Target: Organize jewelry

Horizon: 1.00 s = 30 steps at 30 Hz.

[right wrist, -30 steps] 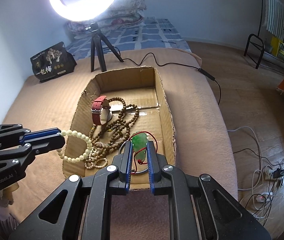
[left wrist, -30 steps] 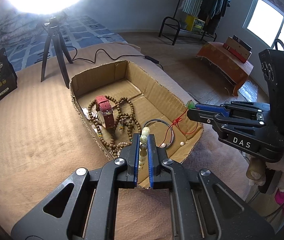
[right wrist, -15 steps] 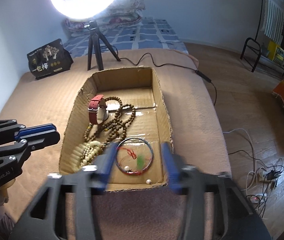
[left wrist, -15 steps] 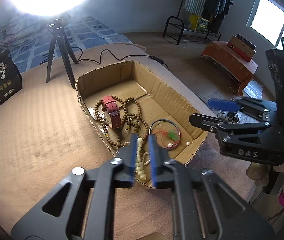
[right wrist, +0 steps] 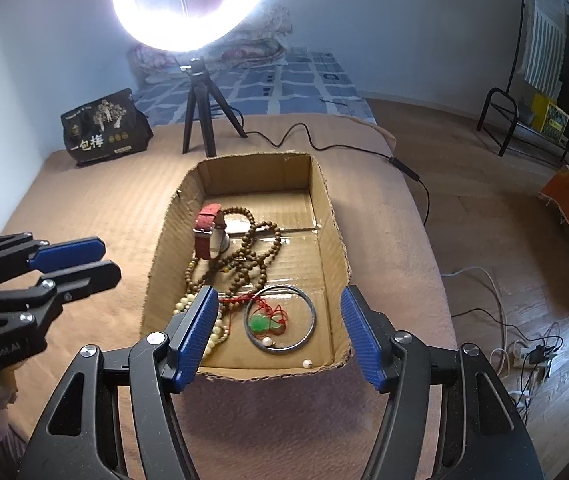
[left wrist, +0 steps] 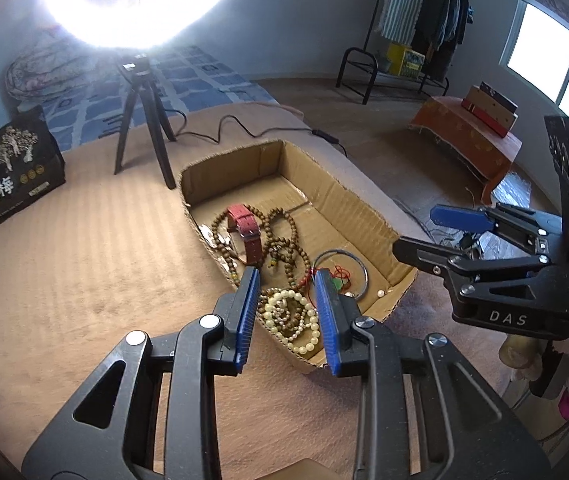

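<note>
An open cardboard box (right wrist: 334, 216) (left wrist: 364, 208) on the brown bed holds the jewelry: a red-strap watch (right wrist: 207, 228) (left wrist: 246, 230), brown wooden bead strings (right wrist: 260, 248) (left wrist: 284, 240), a cream bead bracelet (left wrist: 290, 316) (right wrist: 214, 334), a dark bangle (right wrist: 310, 316) (left wrist: 358, 268) and a green pendant on red cord (right wrist: 261, 323). My left gripper (left wrist: 286, 312) is open and empty above the cream bracelet at the box's near corner. My right gripper (right wrist: 280, 332) is wide open and empty above the near end of the box, over the bangle and pendant.
A ring light on a black tripod (right wrist: 198, 112) (left wrist: 144, 120) stands behind the box, its cable trailing right. A black printed bag (right wrist: 104, 132) (left wrist: 8, 176) sits at the back left. Loose pearls (right wrist: 306, 363) lie in the box. The bed's edge (right wrist: 436, 280), floor and cables are to the right.
Both grippers have opened and pulled back. The cream bracelet dropped from my left gripper into the box's near corner; the green pendant dropped from my right gripper inside the bangle.
</note>
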Available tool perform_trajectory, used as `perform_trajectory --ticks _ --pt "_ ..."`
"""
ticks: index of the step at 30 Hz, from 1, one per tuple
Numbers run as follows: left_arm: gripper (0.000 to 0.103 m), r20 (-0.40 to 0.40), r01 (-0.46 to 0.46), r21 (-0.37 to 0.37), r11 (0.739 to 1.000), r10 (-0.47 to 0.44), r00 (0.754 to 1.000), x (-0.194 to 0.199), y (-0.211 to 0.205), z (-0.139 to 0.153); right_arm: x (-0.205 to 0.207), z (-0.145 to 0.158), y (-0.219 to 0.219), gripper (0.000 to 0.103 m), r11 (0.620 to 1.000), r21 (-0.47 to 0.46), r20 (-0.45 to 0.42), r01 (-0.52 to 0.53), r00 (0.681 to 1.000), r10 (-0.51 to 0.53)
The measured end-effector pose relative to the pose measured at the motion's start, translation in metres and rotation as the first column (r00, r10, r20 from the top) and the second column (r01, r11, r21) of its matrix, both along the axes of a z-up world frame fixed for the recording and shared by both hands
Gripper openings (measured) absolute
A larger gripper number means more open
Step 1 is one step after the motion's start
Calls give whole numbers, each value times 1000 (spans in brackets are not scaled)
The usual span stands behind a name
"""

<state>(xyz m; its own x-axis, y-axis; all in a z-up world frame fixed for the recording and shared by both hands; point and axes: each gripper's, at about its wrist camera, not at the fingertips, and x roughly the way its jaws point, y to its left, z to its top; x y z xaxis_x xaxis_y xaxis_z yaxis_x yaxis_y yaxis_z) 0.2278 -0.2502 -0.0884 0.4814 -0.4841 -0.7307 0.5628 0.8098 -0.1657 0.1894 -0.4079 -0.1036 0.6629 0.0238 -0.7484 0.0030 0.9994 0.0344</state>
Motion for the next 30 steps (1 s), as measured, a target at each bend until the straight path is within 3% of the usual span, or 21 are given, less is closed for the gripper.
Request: perform_trajectory --ticks 10,16,20,23,27,30 --pt "28 102 -9 -3 1000 9 995 -24 21 38 -22 33 17 63 999 -39 54 15 998 -13" --pt "29 170 -3 22 1000 0 985 -51 36 59 -41 54 34 73 995 -92 91 32 996 -24" --pt "49 201 -6 30 1000 -1 980 -70 48 70 -52 65 47 79 990 -129 104 55 994 -42" --pt "50 218 -14 22 1000 9 976 -84 59 78 -62 72 56 80 988 -148 121 54 992 -36" --pt "68 221 -26 -9 1000 27 975 -99 73 86 -76 81 64 80 986 -156 145 65 989 -43" --pt "72 242 -26 -13 1000 28 970 -111 80 91 -87 88 66 80 987 -140 171 77 984 -52"
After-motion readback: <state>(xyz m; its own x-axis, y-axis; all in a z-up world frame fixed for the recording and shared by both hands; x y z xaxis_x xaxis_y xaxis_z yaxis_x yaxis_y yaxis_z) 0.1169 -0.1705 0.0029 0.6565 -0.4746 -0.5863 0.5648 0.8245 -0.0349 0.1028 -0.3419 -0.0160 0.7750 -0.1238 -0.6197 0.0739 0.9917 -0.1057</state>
